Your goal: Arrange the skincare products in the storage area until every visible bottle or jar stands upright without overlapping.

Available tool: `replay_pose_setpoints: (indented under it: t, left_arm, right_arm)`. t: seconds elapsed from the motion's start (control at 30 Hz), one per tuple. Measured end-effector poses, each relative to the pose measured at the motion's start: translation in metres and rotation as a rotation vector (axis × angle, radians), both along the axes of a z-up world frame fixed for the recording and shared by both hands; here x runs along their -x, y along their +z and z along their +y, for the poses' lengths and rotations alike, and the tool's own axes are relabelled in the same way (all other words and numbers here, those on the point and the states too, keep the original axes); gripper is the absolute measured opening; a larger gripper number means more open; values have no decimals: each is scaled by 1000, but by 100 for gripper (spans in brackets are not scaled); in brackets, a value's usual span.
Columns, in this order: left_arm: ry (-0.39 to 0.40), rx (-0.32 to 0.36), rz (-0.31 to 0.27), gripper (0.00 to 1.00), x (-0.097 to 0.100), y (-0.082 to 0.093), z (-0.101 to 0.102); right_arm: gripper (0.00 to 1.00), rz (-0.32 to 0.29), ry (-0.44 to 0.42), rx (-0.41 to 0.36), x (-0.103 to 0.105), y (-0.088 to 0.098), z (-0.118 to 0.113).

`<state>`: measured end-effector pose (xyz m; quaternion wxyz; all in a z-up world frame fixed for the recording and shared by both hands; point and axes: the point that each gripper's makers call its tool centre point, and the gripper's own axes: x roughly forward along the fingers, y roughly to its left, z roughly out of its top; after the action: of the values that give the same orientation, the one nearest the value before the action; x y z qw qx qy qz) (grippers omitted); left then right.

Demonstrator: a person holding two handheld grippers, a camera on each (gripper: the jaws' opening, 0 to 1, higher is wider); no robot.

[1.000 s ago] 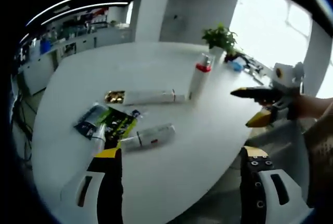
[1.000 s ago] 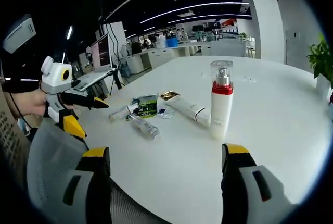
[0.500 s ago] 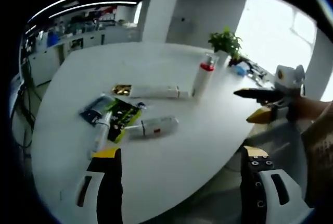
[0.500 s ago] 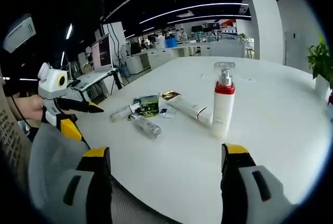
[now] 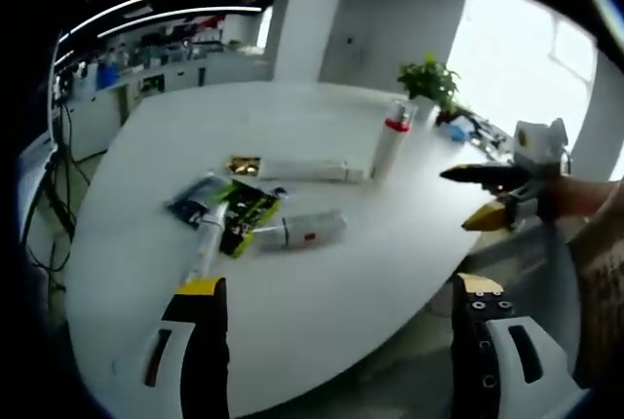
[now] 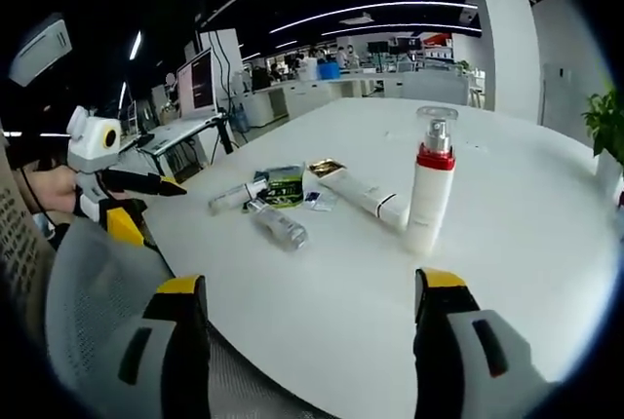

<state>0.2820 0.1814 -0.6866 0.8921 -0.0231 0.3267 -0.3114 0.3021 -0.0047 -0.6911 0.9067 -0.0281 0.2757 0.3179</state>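
A white pump bottle with a red collar stands upright on the white table. A long white tube with a gold cap lies flat beside it. Nearer lie a small clear bottle, a green sachet, a dark sachet and a thin white tube, the last partly overlapping the sachets. My left gripper hangs open off the table's near edge. My right gripper is open too, holding nothing.
A potted plant stands at the table's far side. A grey mesh chair back sits under my right gripper. A monitor and desks stand beyond the table, and a white pillar rises behind it.
Both views have shifted slightly with the hands. The items on the table lie where they were. Both grippers stay open and apart from the products.
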Motion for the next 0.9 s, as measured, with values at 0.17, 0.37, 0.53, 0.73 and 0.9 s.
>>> replay_pose_setpoints:
  t: [0.17,0.37,0.53,0.73,0.9]
  left_arm:
    - [-2,8,-6,94,-1,2,-2]
    - [5,17,-9,93,-1,3,-1]
    - [17,28,-9,93,-2,4,1]
    - [44,59,-10,92,-4,8,4]
    - [58,77,-11,92,-6,9,6]
  right_arm:
    - [86,4,27,15,-4,-1,5]
    - [85,-1,86,42,-16,0,17]
    - [82,-1,152,73,-25,-1,28]
    - [74,7,201,95,-34,-3,35]
    - [71,4,284,126,-40,-7,48]
